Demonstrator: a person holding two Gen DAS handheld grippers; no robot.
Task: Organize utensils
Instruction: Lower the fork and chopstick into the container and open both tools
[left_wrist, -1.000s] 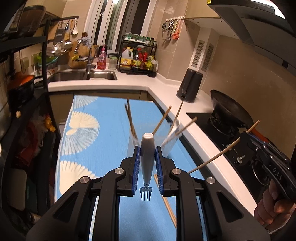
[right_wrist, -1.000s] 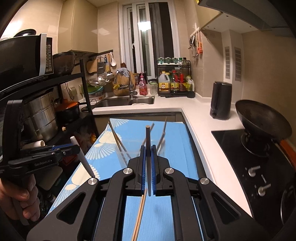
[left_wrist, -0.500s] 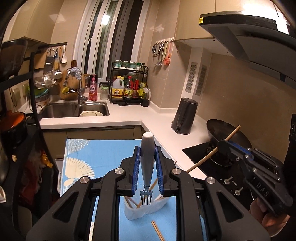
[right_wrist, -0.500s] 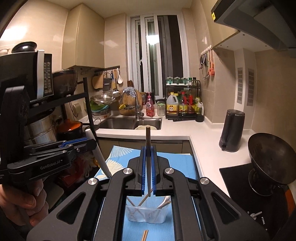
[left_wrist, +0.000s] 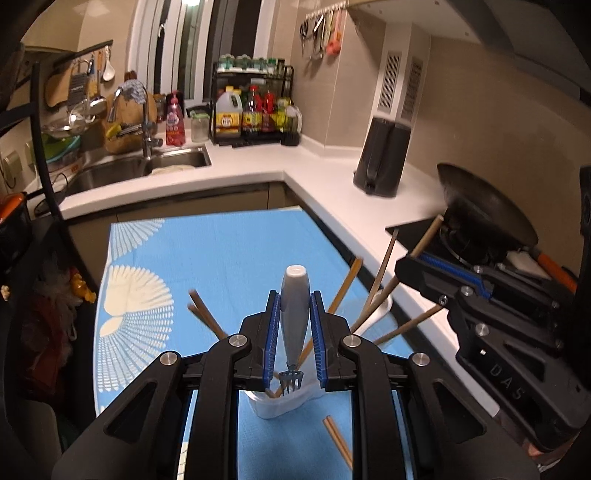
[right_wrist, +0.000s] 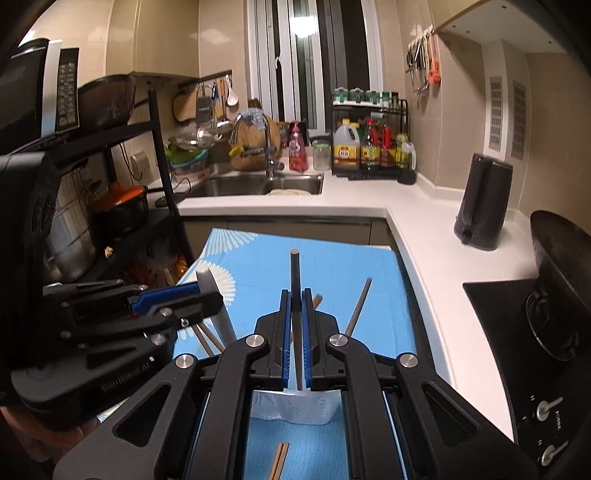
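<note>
Change: a second ago both grippers stood farther back from the holder; both have since come forward and slightly down, so the clear utensil holder (left_wrist: 282, 402) now sits right under their tips.
Meaning: judged from this, both utensils are lined up for dropping in; neither is released yet.
Left gripper (left_wrist: 294, 354): fingers pinching the grey-handled fork (left_wrist: 294, 317) by its handle, tines down, just above the holder's rim.
Right gripper (right_wrist: 295, 347): fingers pressed almost together on a single chopstick (right_wrist: 294, 284), held upright, its lower end over the holder (right_wrist: 295, 408).
Holder: stands on the blue cloth (left_wrist: 229, 258) covering the worktop, already carrying several chopsticks that lean outward and a white spoon (left_wrist: 376, 314).
Left over: a loose chopstick pair (left_wrist: 338, 439) lies flat on the cloth just beside the holder, nearer the cameras.
Risk: the leaning sticks crowd the opening, so the fork could catch on them.
</note>
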